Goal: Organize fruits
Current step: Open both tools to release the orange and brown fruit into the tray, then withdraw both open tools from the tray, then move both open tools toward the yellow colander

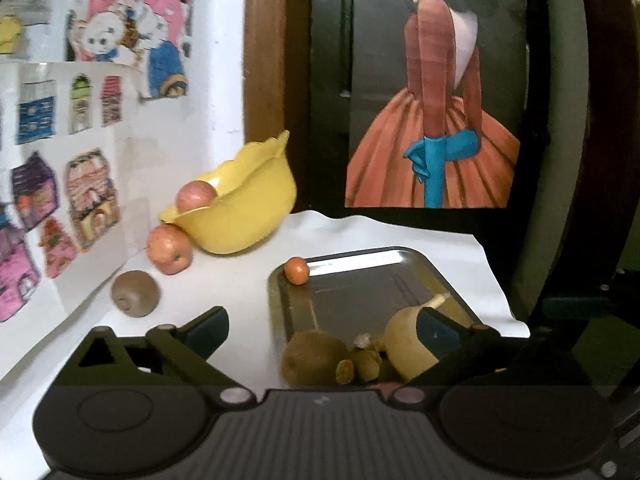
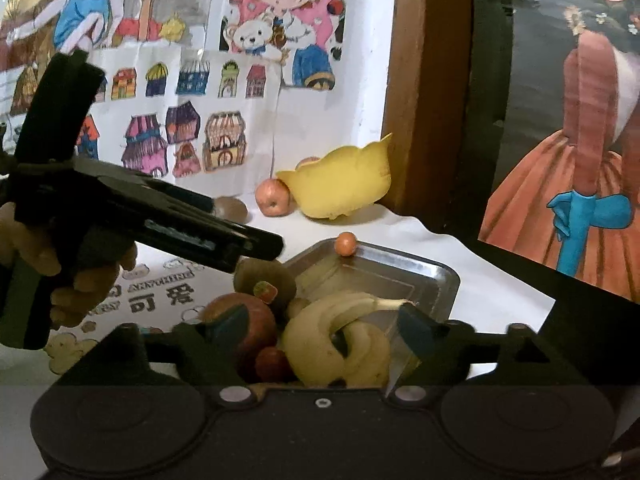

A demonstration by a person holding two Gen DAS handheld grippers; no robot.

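A metal tray (image 1: 360,280) lies on the white cloth and holds a small orange (image 1: 297,270) at its far corner. At its near end sit a kiwi (image 1: 312,356) and a pale banana bunch (image 1: 404,344). My left gripper (image 1: 322,330) is open just above this near end, with nothing gripped. In the right wrist view, my right gripper (image 2: 322,324) is open over the same pile: a red apple (image 2: 248,332), the bananas (image 2: 340,344), a small red fruit (image 2: 272,362) and a stickered kiwi (image 2: 264,280). The left gripper (image 2: 240,244) reaches in from the left.
A yellow bowl (image 1: 240,208) leans tipped against the back wall with an apple (image 1: 196,196) in it. Another apple (image 1: 168,248) and a loose kiwi (image 1: 135,293) lie on the cloth beside it. A hand (image 2: 80,280) holds the left gripper. The wall stands close on the left.
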